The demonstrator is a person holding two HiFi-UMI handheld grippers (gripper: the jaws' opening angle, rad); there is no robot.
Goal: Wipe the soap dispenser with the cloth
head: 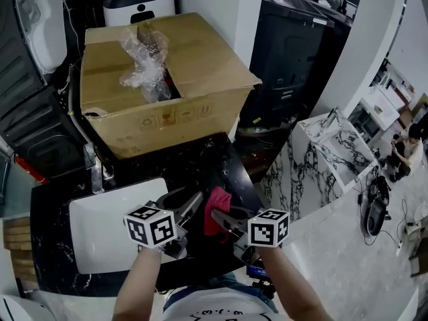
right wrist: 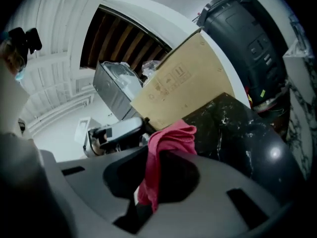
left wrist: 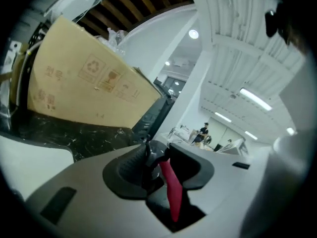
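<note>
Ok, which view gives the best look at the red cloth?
The right gripper view: the cloth hangs bunched between the jaws of the right gripper, filling mid-frame. The head view shows only a small red patch. The left gripper view shows just a thin red strip, likely the same cloth.

left gripper: clamped on soap dispenser | right gripper: clamped on cloth | forearms low, tips converging

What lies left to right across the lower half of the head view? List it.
white sink → left tongs → red cloth → marble stand. The right tongs are left out because they overlap the cloth.
</note>
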